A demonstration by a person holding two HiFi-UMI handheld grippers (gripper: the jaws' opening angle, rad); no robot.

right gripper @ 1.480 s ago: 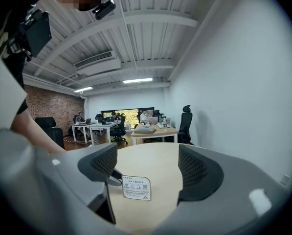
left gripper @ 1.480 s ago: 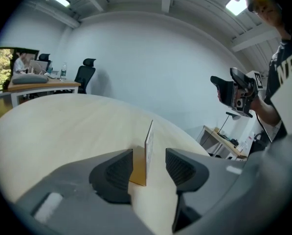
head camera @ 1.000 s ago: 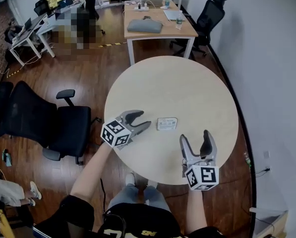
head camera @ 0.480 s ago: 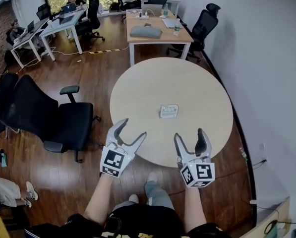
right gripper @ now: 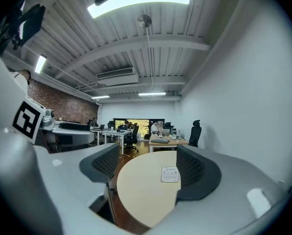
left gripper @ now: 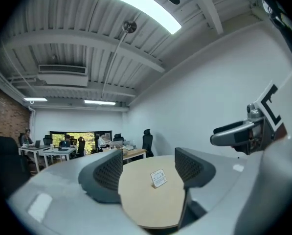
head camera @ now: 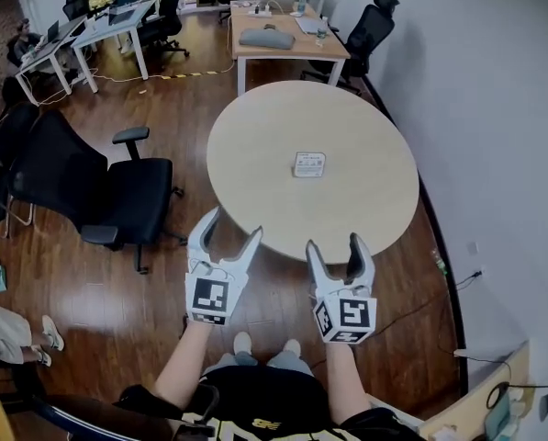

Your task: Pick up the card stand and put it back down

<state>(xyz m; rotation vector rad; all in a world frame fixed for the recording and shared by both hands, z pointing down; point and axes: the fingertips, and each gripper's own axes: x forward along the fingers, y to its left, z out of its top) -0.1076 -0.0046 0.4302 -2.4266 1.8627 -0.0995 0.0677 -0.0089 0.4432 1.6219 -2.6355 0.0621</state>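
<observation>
The card stand (head camera: 309, 163) is a small white card standing upright near the middle of the round beige table (head camera: 255, 173). It shows between the jaws in the left gripper view (left gripper: 158, 177) and the right gripper view (right gripper: 169, 174), well beyond them. My left gripper (head camera: 226, 231) hangs open off the table's near edge, over the floor, with nothing between its fingers. My right gripper (head camera: 336, 248) is beside it, also open and empty, at the table's near edge.
A black office chair (head camera: 99, 200) stands left of the table. Behind the table are a wooden desk (head camera: 287, 39) with a grey bag, another black chair (head camera: 365, 30) by the white wall (head camera: 494, 108), and further desks at the far left (head camera: 81, 30).
Both grippers have drawn back from the table towards me and now hang at its near edge. The left jaws have spread wider. The card stand stays put on the table.
</observation>
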